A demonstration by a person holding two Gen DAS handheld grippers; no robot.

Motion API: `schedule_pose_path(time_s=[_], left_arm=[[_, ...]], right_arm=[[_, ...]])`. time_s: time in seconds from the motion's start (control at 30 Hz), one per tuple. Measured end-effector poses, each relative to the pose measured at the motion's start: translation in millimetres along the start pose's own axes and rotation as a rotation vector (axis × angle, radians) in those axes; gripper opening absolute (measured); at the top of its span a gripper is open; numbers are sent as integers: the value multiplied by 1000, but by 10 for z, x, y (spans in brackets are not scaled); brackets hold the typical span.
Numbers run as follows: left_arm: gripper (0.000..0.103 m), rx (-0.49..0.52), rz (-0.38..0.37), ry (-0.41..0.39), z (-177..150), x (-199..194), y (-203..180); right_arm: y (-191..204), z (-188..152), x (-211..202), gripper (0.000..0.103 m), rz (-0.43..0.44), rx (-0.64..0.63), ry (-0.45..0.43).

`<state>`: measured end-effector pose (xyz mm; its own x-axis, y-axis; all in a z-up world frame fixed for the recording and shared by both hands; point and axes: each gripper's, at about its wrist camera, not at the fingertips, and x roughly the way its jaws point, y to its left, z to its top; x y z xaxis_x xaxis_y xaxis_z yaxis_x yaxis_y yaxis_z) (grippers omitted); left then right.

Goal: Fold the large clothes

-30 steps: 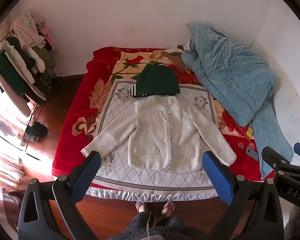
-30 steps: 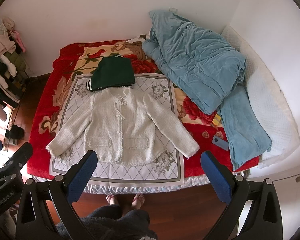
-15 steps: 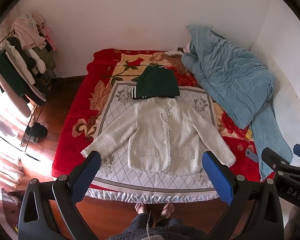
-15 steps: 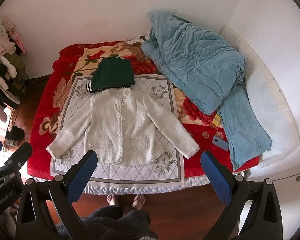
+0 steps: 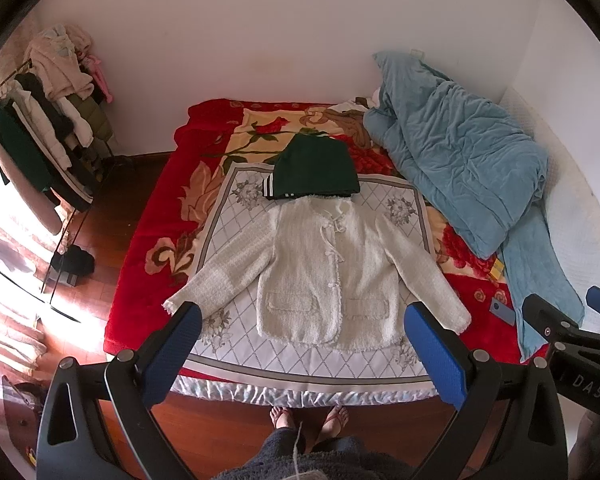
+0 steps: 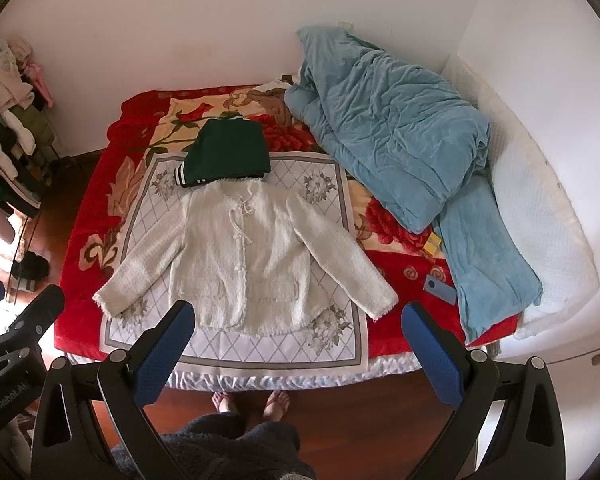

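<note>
The white jacket lies face up and fully spread on the bed, straight ahead of both pairs of jaws and well beyond their tips, its hem toward the person and its collar away. Both sleeves angle out and down, the left cuff showing just above the left gripper's left pad and the right cuff just inside the right gripper's right pad. Nothing on it is folded yet, as far as can be judged: all the folds of this garment remain.

Just past the collar, touching or slightly overlapping it, sits a folded green garment, which looks like 1 finished piece.

Both grippers stand wide open and hold nothing, hanging high above the foot of the bed, side by side.

The jacket rests on a grey-and-white patterned sheet over a red floral blanket. There is open sheet around both sleeves and below the hem, so folding inward has room. To the right of the jaws, a blue duvet crowds that side, and a blue phone lies near the right cuff. The bed's near edge is close under the hem; the person's feet stand against it.
</note>
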<state>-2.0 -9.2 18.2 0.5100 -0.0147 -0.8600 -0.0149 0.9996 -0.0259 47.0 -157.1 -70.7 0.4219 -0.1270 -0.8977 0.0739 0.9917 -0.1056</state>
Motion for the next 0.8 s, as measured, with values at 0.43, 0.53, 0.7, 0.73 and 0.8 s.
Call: schedule_pose_path(time_s=[0.43, 0.53, 0.7, 0.73, 0.8], left_arm=[[103, 8, 5, -28, 39, 102, 84], [103, 24, 46, -61, 108, 386, 146], [103, 57, 111, -68, 199, 1078, 174], [103, 54, 103, -46, 226, 1300, 130], [103, 59, 123, -14, 246, 1625, 58]], right_arm=[[35, 41, -17, 103, -10, 13, -4], [20, 81, 215, 103, -11, 43, -23], [-179, 45, 968, 103, -57, 150, -20], [-280, 26, 1202, 103, -73, 191, -4], [-433, -61, 1620, 102, -90, 256, 40]])
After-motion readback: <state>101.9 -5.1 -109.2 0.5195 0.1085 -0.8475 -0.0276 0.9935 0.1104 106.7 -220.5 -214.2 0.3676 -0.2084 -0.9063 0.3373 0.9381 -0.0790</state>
